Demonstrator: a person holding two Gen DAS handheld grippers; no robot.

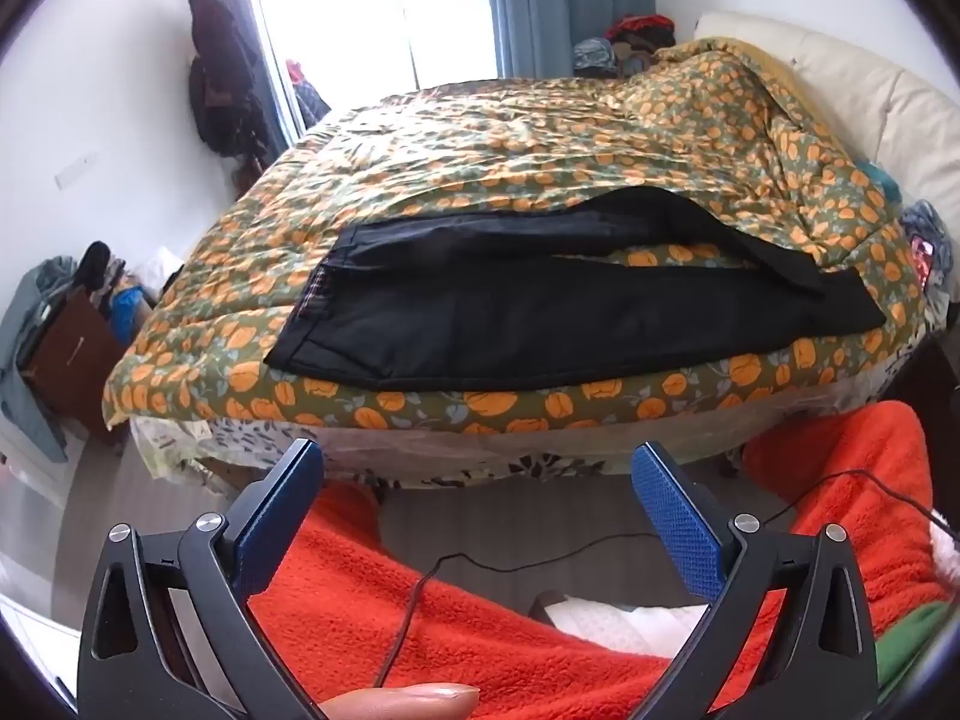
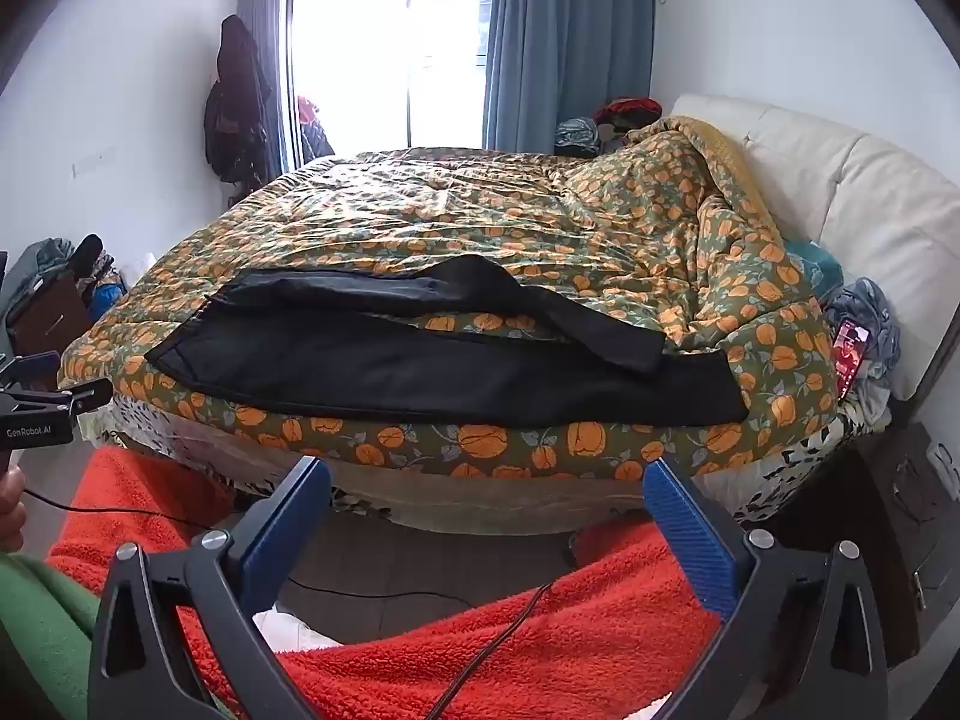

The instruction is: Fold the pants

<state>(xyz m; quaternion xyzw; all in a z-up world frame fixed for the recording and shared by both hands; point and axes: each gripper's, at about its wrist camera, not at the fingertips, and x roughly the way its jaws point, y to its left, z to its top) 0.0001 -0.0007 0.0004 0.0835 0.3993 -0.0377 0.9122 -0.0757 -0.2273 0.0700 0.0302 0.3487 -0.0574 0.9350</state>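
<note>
Black pants (image 2: pixel 432 360): spread lengthwise along the near edge of the bed, on an orange-flowered quilt (image 2: pixel 480 222), waistband to the left, legs parted with the far leg's cuff flopped over the near one. Left gripper (image 1: pixel 477 480) and right gripper (image 2: pixel 486 492): both held back over red fleece, fingers spread wide, grasping nothing. Risks: soft, rumpled quilt may be pinched along with the cloth; near leg may slide off the bed edge; crossed cuff may skew the fold.
</note>
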